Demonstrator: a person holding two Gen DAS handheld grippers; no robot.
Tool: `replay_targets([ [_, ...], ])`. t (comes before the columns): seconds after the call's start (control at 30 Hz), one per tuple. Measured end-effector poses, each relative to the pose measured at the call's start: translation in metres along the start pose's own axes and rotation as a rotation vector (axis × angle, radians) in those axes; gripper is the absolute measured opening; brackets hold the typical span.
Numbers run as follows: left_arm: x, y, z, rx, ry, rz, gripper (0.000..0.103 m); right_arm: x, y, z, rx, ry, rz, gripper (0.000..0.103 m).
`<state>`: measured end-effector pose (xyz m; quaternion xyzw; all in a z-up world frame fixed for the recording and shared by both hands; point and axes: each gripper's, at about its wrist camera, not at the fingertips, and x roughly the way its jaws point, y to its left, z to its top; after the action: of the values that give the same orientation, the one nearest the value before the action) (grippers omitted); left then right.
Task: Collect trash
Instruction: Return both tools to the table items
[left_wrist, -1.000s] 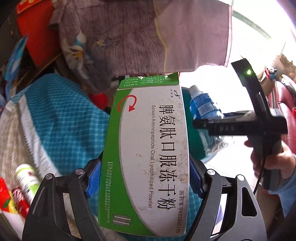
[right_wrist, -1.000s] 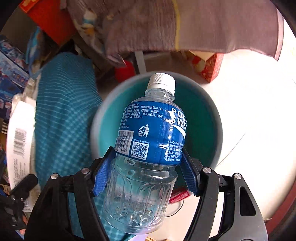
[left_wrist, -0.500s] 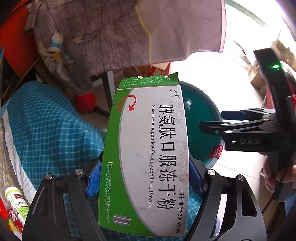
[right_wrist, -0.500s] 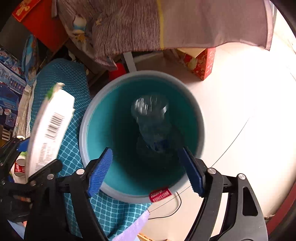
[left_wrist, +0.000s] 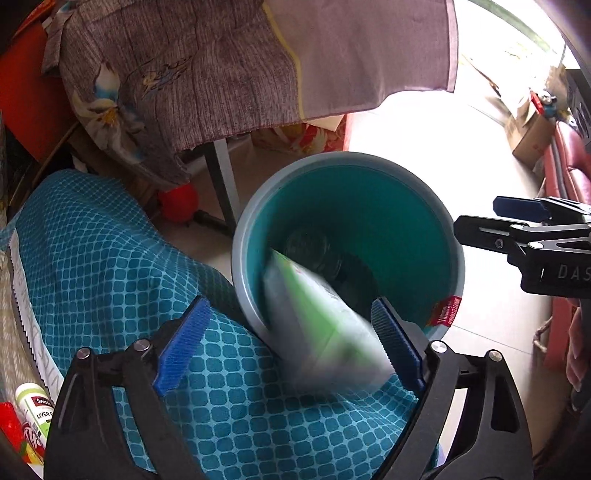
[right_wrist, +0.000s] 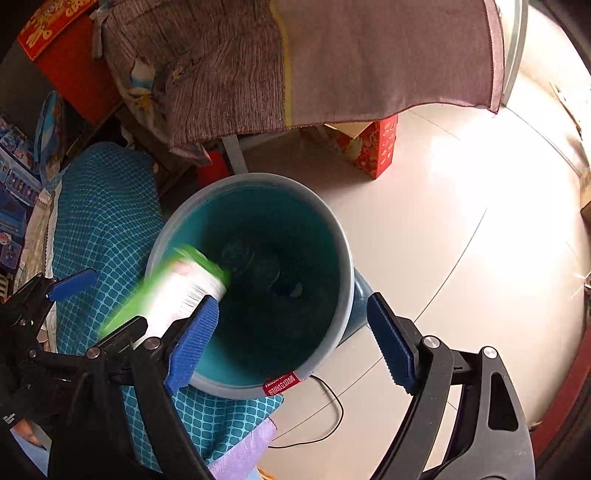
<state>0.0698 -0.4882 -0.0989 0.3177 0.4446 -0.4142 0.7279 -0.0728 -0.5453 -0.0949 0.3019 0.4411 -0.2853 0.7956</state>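
A teal waste bin (left_wrist: 456, 258) with a grey rim (right_wrist: 343, 258) stands on the floor below both grippers. The green and white medicine box (left_wrist: 321, 325) is blurred as it drops over the near rim into the bin, also blurred in the right wrist view (right_wrist: 184, 288). My left gripper (left_wrist: 288, 343) is opening; the box passes between its blue pads, which do not press on it. The clear plastic bottle (left_wrist: 310, 247) lies deep in the bin (right_wrist: 258, 266). My right gripper (right_wrist: 291, 343) hangs over the bin, jaws opening, nothing between them.
A teal chequered cloth (left_wrist: 110, 266) lies against the bin's left side. A brown-grey cloth (right_wrist: 332, 62) hangs off a table behind. A red gift box (right_wrist: 376, 147) stands on the pale floor. A thin black cable (right_wrist: 332, 406) runs by the bin. A small white bottle (left_wrist: 35, 406) lies at the lower left.
The left gripper's jaws spread and let go of the box, which now falls into the bin. The bottle dropped from the right gripper into the bin, and the right jaws widened.
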Motion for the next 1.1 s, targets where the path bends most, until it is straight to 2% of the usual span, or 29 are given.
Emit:
replay_targets([
  [0.23, -0.016, 0.013, -0.007, -0.053, -0.026, -0.012, 0.094, -0.009, 0.003, 0.0, -0.004, 0.004, -0.016, 0.08],
  [0.5, -0.06, 0.042, -0.039, -0.145, -0.069, -0.008, 0.098, -0.031, 0.041, -0.009, -0.075, -0.001, -0.011, 0.081],
  [0.8, -0.12, 0.1, -0.11, -0.27, -0.111, 0.064, 0.099, -0.063, 0.141, -0.039, -0.241, -0.012, 0.05, 0.081],
  [1.1, -0.17, 0.175, -0.203, -0.403, -0.126, 0.175, 0.099, -0.08, 0.252, -0.081, -0.402, 0.01, 0.105, 0.081],
])
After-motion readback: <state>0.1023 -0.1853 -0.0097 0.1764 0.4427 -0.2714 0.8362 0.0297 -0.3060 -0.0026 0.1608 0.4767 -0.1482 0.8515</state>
